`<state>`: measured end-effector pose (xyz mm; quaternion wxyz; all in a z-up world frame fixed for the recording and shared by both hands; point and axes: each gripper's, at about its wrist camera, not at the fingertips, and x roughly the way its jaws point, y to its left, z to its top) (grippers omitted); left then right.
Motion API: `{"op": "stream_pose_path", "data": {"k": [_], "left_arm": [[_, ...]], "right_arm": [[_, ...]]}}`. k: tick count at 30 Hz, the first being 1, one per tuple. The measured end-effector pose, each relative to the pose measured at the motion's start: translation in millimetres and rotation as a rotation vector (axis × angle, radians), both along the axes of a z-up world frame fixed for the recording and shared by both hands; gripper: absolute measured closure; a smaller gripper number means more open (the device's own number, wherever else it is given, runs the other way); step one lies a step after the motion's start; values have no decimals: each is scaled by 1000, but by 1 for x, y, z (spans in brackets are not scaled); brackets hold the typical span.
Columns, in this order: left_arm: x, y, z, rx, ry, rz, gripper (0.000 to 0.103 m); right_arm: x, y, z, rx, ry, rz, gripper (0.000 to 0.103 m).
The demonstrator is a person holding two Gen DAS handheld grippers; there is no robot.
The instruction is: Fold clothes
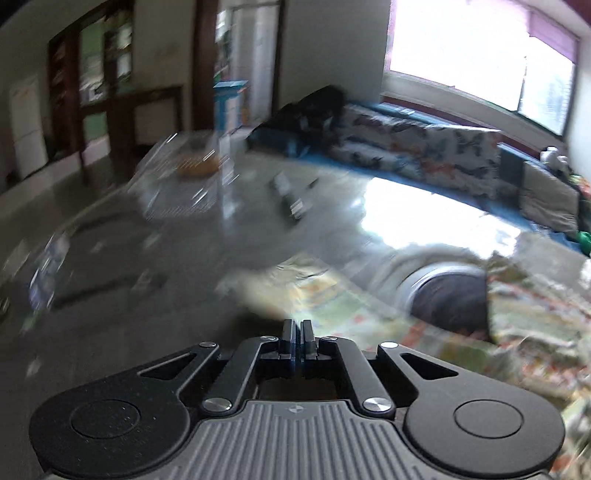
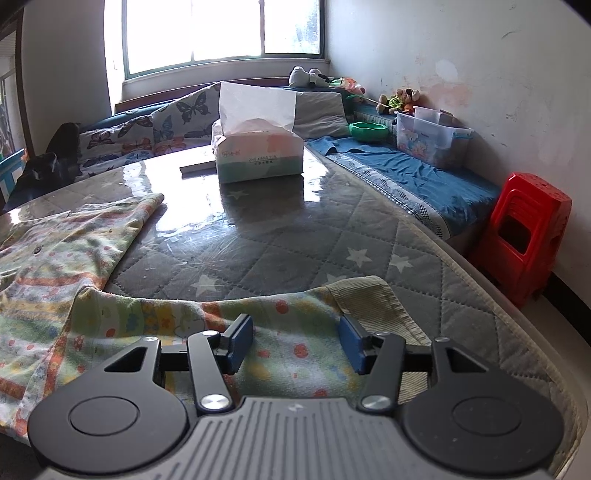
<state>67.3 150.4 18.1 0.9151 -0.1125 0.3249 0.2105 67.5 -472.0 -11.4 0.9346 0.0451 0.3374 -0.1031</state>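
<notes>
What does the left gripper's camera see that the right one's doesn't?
Only the left wrist view, blurred, shows dark wooden cabinets, a doorway and a white fridge, with the left gripper shut.

Only the right wrist view shows a tissue box, red stool, green bowl, clear plastic bin, and the open right gripper over a sleeve.

Both show the patterned garment, window and butterfly cushions.

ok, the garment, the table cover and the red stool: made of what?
Garment: soft matte printed knit, likely cotton; it drapes and has a ribbed cuff.
Table cover: quilted star fabric under what looks like clear glossy plastic or glass; it mirrors the window.
Red stool: moulded plastic, smooth, slight sheen.
</notes>
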Motion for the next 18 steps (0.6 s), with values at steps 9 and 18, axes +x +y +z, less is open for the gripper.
{"op": "stream_pose_path", "data": {"k": [9,18], "left_arm": [[-6,20,0,-10,1,10,73],[43,17,-21,79,62,-26,60]], "right_arm": [[2,3,0,-2,7,-16,47],[-11,1,1,6,15,-32,44]]}}
